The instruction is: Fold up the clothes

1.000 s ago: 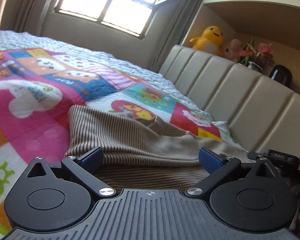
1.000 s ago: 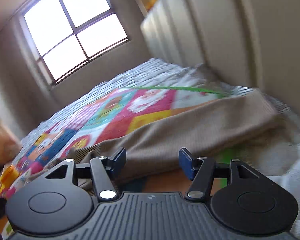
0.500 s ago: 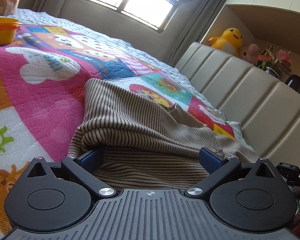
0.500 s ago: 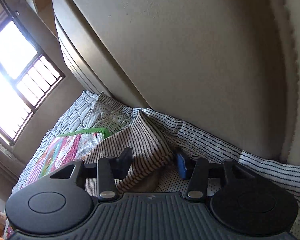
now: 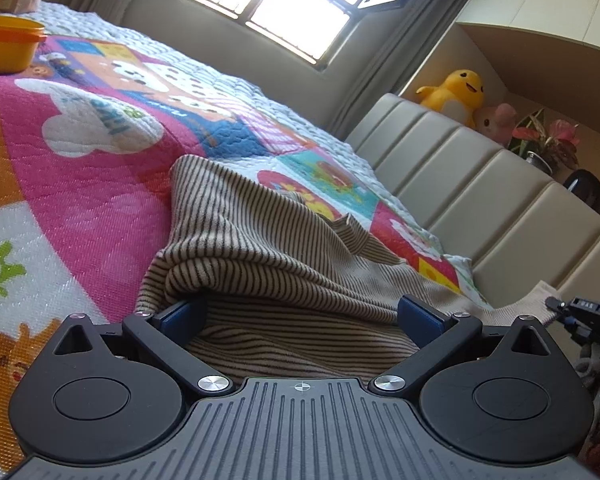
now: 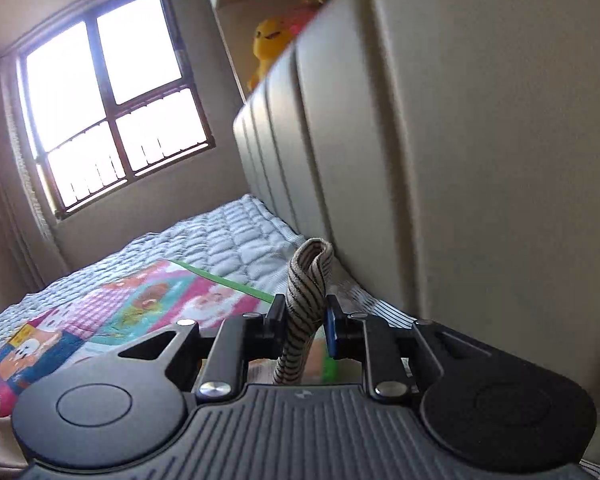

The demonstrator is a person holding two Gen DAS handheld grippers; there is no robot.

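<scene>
A beige garment with thin dark stripes (image 5: 260, 248) lies rumpled on the colourful quilt (image 5: 80, 184). My left gripper (image 5: 300, 316) is open, its blue pads wide apart, with a folded edge of the garment lying between them. My right gripper (image 6: 306, 320) is shut on a bunched fold of the striped garment (image 6: 308, 280), which sticks up above the fingertips, close to the padded headboard (image 6: 460, 160). The right gripper also shows at the right edge of the left wrist view (image 5: 588, 312).
A beige padded headboard (image 5: 480, 200) runs along the right. A yellow duck plush (image 5: 456, 92), a pink plush and a potted plant (image 5: 548, 144) sit on the shelf above it. An orange bowl (image 5: 8, 48) stands on the quilt far left. A window (image 5: 284, 4) is behind.
My right gripper swung to the garment's corner by the headboard, closed on it and lifted it. My left gripper moved lower and closer to the garment's folded edge, still open.
</scene>
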